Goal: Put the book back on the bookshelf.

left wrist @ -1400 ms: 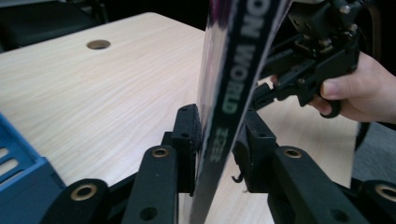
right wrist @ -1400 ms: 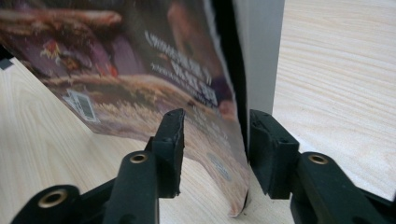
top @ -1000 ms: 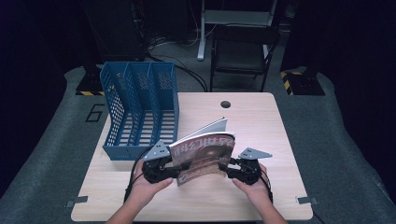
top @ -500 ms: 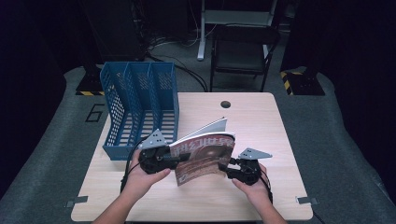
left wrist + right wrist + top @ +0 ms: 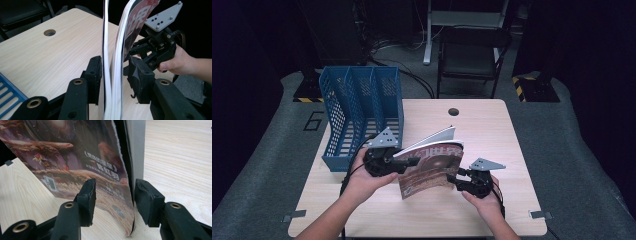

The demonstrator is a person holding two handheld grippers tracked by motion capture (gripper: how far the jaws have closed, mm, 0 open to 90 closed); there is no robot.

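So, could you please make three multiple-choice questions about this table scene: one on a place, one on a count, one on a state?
1. Where does the blue mesh plastic file rack stand on the light wooden table?
A. at its left side
B. at its right edge
C. in its middle

2. How many compartments has the rack?
A. two
B. three
C. five

3. How is the glossy brown-covered magazine placed?
A. lying flat
B. inside the rack
C. raised on edge between the left gripper and the right gripper

Answers:
1. A, the high view shows the rack left of the magazine.
2. B, two dividers make three slots.
3. C, the fingers of both grippers flank the magazine's ends.
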